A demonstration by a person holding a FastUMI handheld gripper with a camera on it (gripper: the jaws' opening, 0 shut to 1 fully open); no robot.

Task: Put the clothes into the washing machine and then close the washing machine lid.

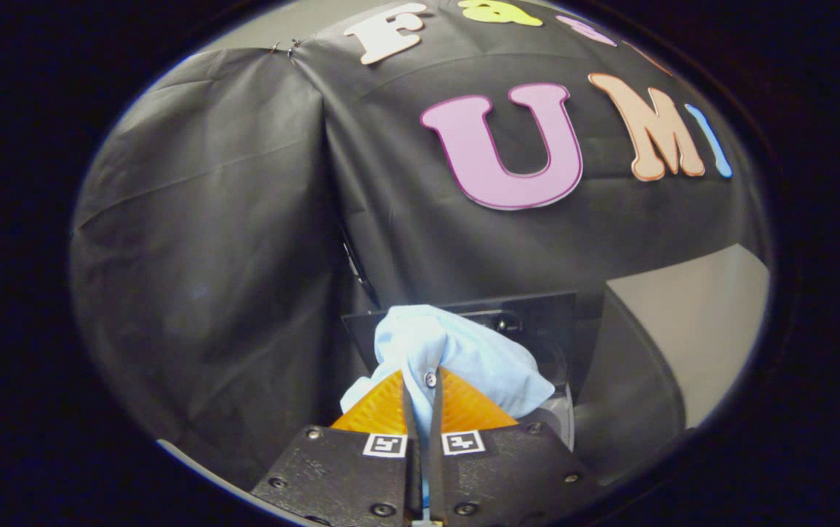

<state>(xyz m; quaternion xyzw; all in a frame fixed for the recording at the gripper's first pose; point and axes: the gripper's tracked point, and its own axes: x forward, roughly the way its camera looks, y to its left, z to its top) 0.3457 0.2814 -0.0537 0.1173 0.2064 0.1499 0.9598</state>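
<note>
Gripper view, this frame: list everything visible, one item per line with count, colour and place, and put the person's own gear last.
Garment: one, light blue, with a small button, bunched up and pinched between the fingers, spilling ahead of them.
Washing machine lid: one, dark, raised open just beyond the garment.
Washing machine body: one, grey top with a darker rounded side, beside and beyond the fingers; a bit of pale rim shows just past the garment.
Booth wall: one black cloth, creased, behind everything.
Gripper: one, fingers closed together on the garment, two square markers on its body near the fingers.
</note>
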